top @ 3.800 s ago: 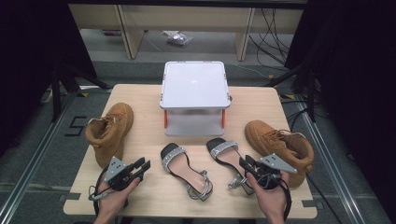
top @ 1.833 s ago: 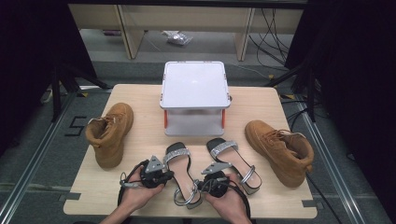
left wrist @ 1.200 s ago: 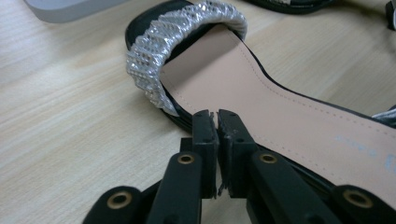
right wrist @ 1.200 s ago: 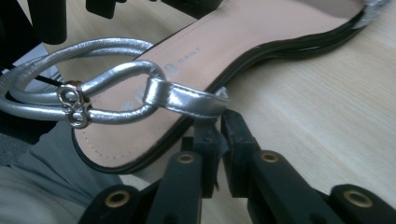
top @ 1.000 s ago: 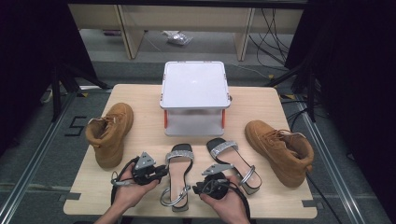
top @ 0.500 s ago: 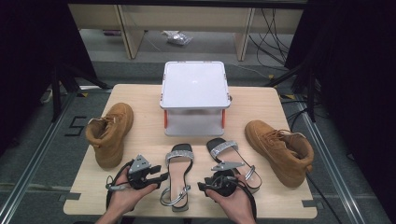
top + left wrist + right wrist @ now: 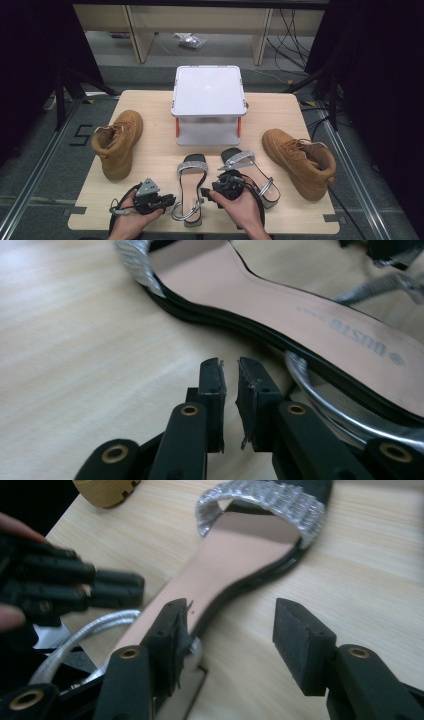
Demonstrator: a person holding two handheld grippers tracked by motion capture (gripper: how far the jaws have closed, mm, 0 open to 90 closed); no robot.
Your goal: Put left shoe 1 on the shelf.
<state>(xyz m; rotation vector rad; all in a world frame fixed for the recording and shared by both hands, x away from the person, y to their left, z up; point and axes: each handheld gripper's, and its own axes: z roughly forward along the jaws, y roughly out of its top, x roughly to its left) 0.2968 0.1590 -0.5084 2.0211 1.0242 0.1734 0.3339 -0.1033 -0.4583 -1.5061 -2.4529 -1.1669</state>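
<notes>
**Two claws beside one sandal**

Two silver-strapped sandals are seen on the counter [image 7: 150,165] in front of a white box [image 7: 208,102]. The left sandal [image 7: 191,192] lies between both claws. The left claw [image 7: 229,385], nearly closed after closing, grips nothing beside the sole. The right claw [image 7: 230,635], having just opened, stands apart, empty, over the sandal's edge.

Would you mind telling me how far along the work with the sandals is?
Done: the left sandal lies straight beside the right sandal. In hand: the left claw, nearly shut and empty, has just been closing; the right claw has just been opening. Left: the boots sit apart.
</notes>
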